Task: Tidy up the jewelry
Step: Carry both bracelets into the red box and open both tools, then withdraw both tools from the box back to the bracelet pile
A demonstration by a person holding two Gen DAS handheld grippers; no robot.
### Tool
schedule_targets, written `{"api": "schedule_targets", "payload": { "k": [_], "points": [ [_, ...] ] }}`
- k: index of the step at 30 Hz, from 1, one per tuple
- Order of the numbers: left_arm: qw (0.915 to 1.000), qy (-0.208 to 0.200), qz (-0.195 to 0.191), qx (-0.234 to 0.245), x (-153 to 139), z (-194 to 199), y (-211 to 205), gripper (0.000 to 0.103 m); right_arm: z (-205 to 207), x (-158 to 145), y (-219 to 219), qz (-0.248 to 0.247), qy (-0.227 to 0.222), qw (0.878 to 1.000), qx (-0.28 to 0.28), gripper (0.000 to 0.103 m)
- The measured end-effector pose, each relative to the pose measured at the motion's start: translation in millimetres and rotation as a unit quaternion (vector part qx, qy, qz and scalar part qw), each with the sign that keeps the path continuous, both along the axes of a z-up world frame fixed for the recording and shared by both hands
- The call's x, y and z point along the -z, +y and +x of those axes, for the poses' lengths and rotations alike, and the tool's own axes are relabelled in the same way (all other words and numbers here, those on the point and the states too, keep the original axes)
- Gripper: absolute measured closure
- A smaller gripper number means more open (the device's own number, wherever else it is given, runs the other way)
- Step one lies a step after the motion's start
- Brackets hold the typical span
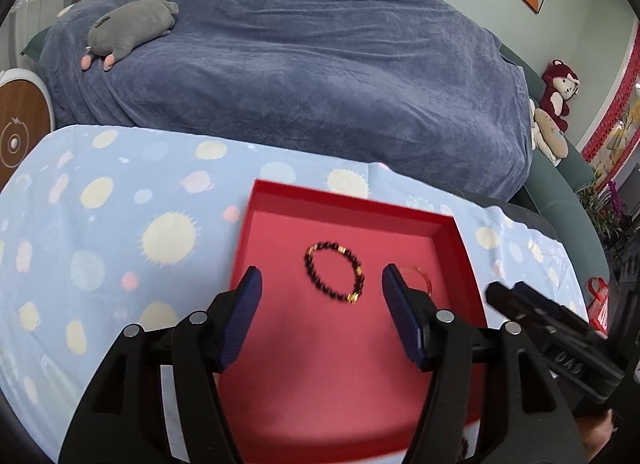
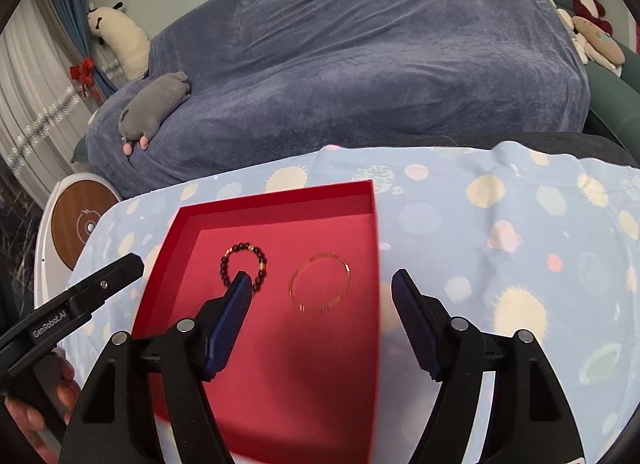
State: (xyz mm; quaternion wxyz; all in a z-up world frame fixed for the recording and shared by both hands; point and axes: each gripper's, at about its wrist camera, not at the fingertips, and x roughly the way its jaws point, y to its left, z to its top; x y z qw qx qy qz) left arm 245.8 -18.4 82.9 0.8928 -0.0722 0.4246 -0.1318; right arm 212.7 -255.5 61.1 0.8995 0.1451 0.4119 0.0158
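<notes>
A red shallow box (image 1: 348,200) lies on the patterned blue cloth; it also shows in the right wrist view (image 2: 276,194). Inside lie a dark beaded bracelet (image 1: 334,271) (image 2: 243,261) and a thin gold bangle (image 1: 420,277) (image 2: 320,282), side by side and apart. My left gripper (image 1: 322,296) is open and empty, hovering over the box with the beaded bracelet between its fingers. My right gripper (image 2: 322,296) is open and empty above the box's right edge, near the gold bangle. The right gripper's body (image 1: 552,340) shows at the left view's right; the left gripper's body (image 2: 72,304) shows at the right view's left.
The blue cloth with pale dots (image 1: 100,224) (image 2: 520,244) covers the table. Behind it is a sofa under a dark blue blanket (image 1: 300,64) with a grey plush toy (image 1: 132,28). A round white and wood device (image 1: 16,132) stands at the left.
</notes>
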Motion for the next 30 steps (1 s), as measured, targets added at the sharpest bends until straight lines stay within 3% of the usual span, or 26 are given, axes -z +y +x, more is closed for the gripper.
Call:
{"api": "schedule_targets", "payload": {
  "k": [8, 17, 22, 30],
  "points": [
    [0.9998, 0.008, 0.021, 0.001, 4.2, -83.9, 25.7, 0.044, -91.3, -7.6, -1.6, -0.013, 0.000, 1.000, 0.015, 0.033],
    [0.9972, 0.063, 0.038, 0.015, 53.0, -164.7, 27.1, 0.044, -179.5, 27.1, 20.9, -0.024, 0.044, 0.999, 0.007, 0.033],
    [0.9955, 0.068, 0.063, 0.019, 72.1, -185.7, 19.1, 0.045, -206.2, 48.5, 34.4, -0.018, 0.070, 0.997, 0.003, 0.033],
    [0.9951, 0.070, 0.069, 0.005, 88.7, -190.0, 16.8, 0.063, -209.0, 62.9, 46.2, -0.027, 0.083, 0.996, 0.001, 0.038]
  ]
}}
